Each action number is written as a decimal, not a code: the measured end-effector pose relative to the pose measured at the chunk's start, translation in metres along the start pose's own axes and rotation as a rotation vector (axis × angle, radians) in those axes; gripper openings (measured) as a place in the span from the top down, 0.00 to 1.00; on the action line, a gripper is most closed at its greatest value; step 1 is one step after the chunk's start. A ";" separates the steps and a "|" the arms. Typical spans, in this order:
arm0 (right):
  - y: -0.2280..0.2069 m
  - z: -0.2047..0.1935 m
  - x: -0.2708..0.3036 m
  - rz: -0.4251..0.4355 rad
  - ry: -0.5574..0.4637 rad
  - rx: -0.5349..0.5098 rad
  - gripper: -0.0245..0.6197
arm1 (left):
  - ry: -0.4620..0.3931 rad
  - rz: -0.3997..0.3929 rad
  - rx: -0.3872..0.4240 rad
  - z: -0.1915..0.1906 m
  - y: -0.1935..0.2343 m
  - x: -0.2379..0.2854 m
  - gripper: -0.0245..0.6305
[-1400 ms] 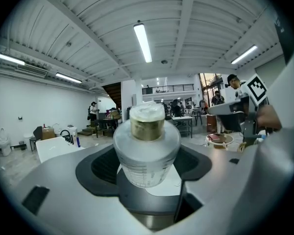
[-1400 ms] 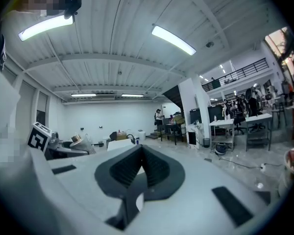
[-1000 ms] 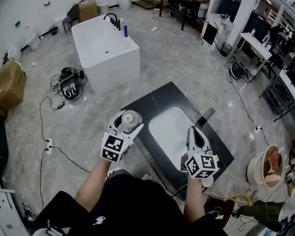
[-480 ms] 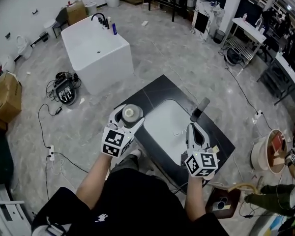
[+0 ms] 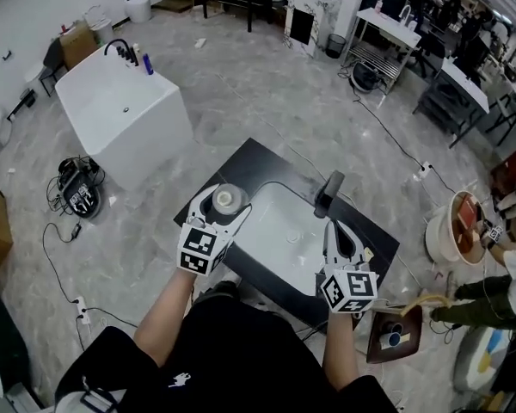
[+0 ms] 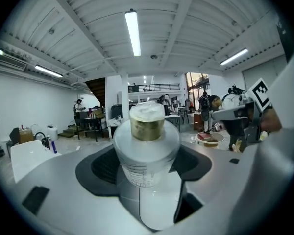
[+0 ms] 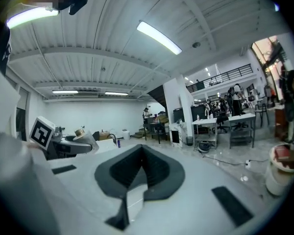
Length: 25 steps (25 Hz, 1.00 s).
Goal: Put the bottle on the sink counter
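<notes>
Left tool (image 5: 224, 207) grips the bottle (image 5: 228, 200). Your left gripper view shows both jaws pressed on its clear body, with the bottle upright, a gold-coloured neck and a white top. The head view shows only that round top from above, but it alone places the bottle: over the left end of the black bench (image 5: 251, 163), just beside the white basin (image 5: 284, 226). Whether the bottle touches the bench cannot be told. A dark faucet (image 5: 328, 193) stands beside the basin, just ahead of the right tool (image 5: 332, 227), which sits near the basin's right edge. Your right gripper view shows that tool's jaws closed together with nothing between them, and the left tool with the bottle at far left.
</notes>
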State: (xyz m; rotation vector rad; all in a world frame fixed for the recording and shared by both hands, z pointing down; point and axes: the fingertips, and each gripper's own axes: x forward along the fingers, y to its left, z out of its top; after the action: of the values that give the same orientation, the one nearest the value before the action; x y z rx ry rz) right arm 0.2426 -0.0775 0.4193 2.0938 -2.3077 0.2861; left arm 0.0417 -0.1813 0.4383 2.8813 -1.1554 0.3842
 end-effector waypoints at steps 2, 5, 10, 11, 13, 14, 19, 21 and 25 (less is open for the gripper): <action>-0.006 -0.003 0.008 -0.048 0.006 0.002 0.96 | -0.007 -0.043 0.000 0.000 0.006 0.019 0.46; -0.008 -0.006 0.024 -0.109 0.022 0.012 0.96 | -0.007 -0.106 -0.001 0.002 0.018 0.046 0.46; -0.004 -0.009 0.044 -0.183 0.042 0.016 0.96 | -0.015 -0.207 0.010 0.006 0.027 0.085 0.46; -0.003 -0.009 0.049 -0.193 0.047 0.015 0.96 | -0.015 -0.224 0.013 0.006 0.029 0.093 0.46; -0.001 -0.012 0.056 -0.215 0.058 0.016 0.96 | -0.012 -0.255 0.017 0.005 0.033 0.107 0.46; 0.000 -0.014 0.059 -0.225 0.064 0.018 0.96 | -0.010 -0.269 0.019 0.003 0.035 0.113 0.46; 0.003 -0.020 0.073 -0.268 0.092 0.009 0.96 | 0.007 -0.322 0.014 -0.010 0.045 0.143 0.46; 0.001 -0.020 0.079 -0.276 0.108 0.001 0.96 | 0.019 -0.329 0.012 -0.014 0.049 0.154 0.46; 0.003 -0.026 0.101 -0.251 0.147 -0.024 0.96 | 0.040 -0.328 0.025 -0.024 0.059 0.174 0.46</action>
State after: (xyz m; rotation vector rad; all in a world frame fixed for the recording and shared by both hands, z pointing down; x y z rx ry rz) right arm 0.2262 -0.1733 0.4581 2.2360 -1.9345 0.3880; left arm 0.1171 -0.3398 0.4967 2.9937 -0.6574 0.4427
